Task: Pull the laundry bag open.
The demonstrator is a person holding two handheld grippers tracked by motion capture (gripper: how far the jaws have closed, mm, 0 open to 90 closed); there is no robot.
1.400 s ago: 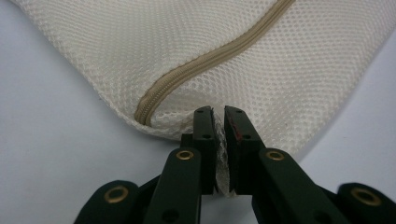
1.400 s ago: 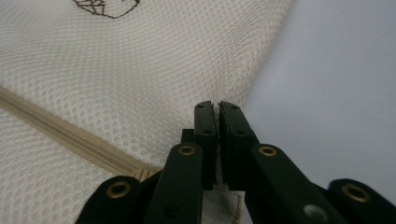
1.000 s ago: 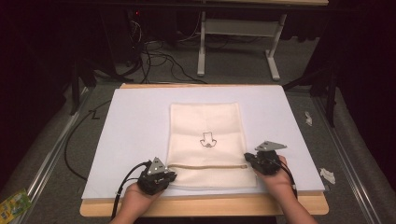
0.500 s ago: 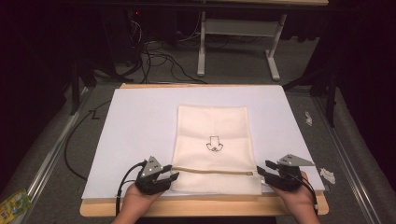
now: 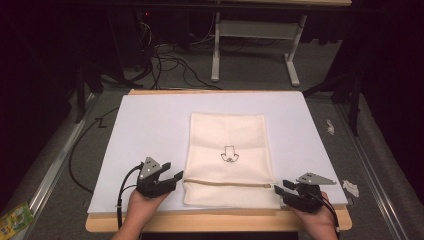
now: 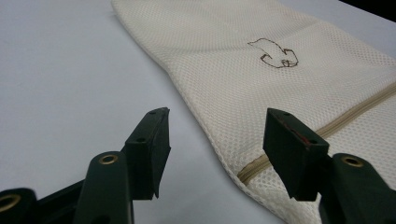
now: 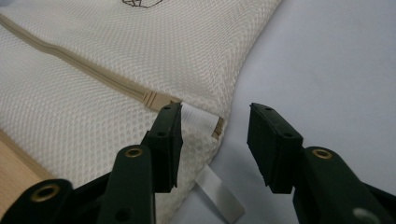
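A cream mesh bag (image 5: 229,145) with a small dark embroidered figure lies flat on the white sheet (image 5: 150,130). Its beige zipper (image 5: 225,183) runs across near the front edge. My left gripper (image 5: 174,170) stands open just left of the zipper's left end, off the bag. In the left gripper view, the gripper (image 6: 217,116) has the bag's edge (image 6: 280,88) and zipper (image 6: 345,119) ahead to the right. My right gripper (image 5: 280,187) is open at the bag's right front corner. In the right gripper view, that gripper (image 7: 215,109) straddles the zipper's end (image 7: 154,99), above a white tag (image 7: 219,193).
The sheet covers a wooden table whose front edge (image 5: 215,222) shows between the hands. Crumpled paper bits (image 5: 350,187) lie on the grey floor to the right. Cables (image 5: 165,55) and white desk legs (image 5: 216,50) stand beyond the table. A green packet (image 5: 15,217) lies at the lower left.
The bag has slid to the right. Both grippers have drawn away from the zipper's ends, the right one farther right and toward the front edge.
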